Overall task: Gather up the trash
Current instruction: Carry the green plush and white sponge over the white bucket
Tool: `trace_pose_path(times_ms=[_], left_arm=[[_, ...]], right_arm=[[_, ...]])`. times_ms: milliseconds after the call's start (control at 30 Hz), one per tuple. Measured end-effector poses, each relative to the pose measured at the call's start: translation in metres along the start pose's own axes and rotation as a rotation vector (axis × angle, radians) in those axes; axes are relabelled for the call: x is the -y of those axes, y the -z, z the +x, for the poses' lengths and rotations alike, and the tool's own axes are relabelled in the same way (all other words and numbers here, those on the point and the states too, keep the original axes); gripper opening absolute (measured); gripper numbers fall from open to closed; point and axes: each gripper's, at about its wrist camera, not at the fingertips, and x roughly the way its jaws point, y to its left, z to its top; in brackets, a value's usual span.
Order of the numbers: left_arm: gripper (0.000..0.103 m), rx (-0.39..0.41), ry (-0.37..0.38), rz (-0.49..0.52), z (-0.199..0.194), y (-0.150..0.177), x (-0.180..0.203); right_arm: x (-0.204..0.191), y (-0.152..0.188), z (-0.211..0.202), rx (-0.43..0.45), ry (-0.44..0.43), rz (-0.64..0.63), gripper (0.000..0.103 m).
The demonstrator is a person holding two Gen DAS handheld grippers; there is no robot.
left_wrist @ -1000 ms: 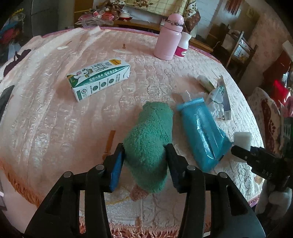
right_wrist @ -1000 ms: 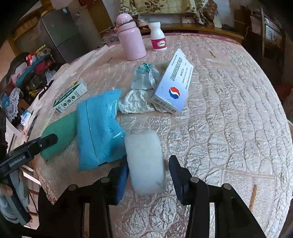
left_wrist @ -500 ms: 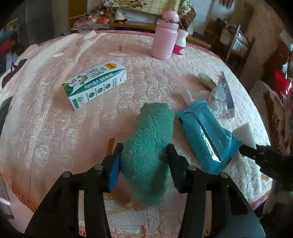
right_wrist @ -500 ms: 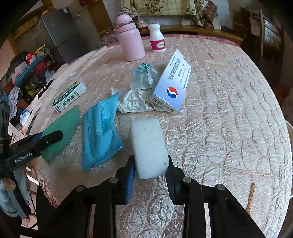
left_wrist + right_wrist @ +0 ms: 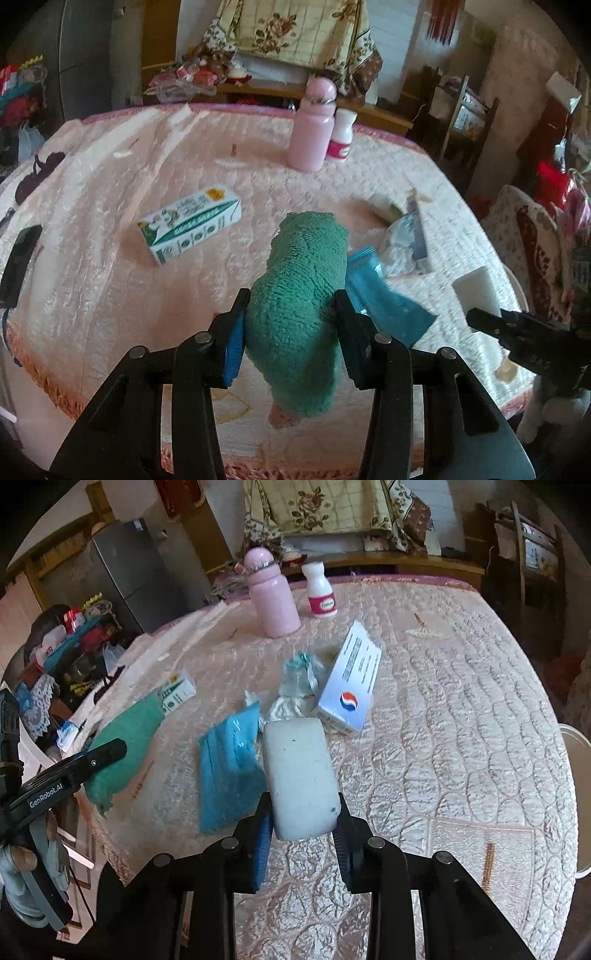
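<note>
The green cloth (image 5: 303,295) is pinched between the left gripper (image 5: 291,328) fingers, extending toward twelve o'clock. The white sponge (image 5: 299,775) is clamped likewise in the right gripper (image 5: 303,830), above the table (image 5: 461,720).

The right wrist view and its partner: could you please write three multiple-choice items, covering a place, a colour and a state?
1. Where does the pink bottle stand?
A. beside the white bottle
B. on the blue pouch
C. on the floor

2. What colour is the cloth in the left gripper?
A. red
B. green
C. yellow

3. The right gripper is:
A. wide open, holding nothing
B. shut on the white sponge
C. out of view

Answers: A, the two bottles stand side by side at the table's far edge; B, fuzzy green fabric sits between the fingers; B, both fingers press the sponge's sides.
</note>
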Motion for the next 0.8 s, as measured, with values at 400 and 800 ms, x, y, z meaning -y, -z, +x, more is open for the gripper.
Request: trace_pose_path(times_ms=[400,800], left_arm=[[0.042,0.039,0.078,0.061,-0.01,-0.01,0.053],[0.042,0.03,0.161,0.131,0.001,-0.015,0.115]], right_arm=[[0.002,-0.002,-0.032,0.074,0.025,0.002,0.029],[0.037,0.004,-0.059,0.108,0.096,0.051,0.029]])
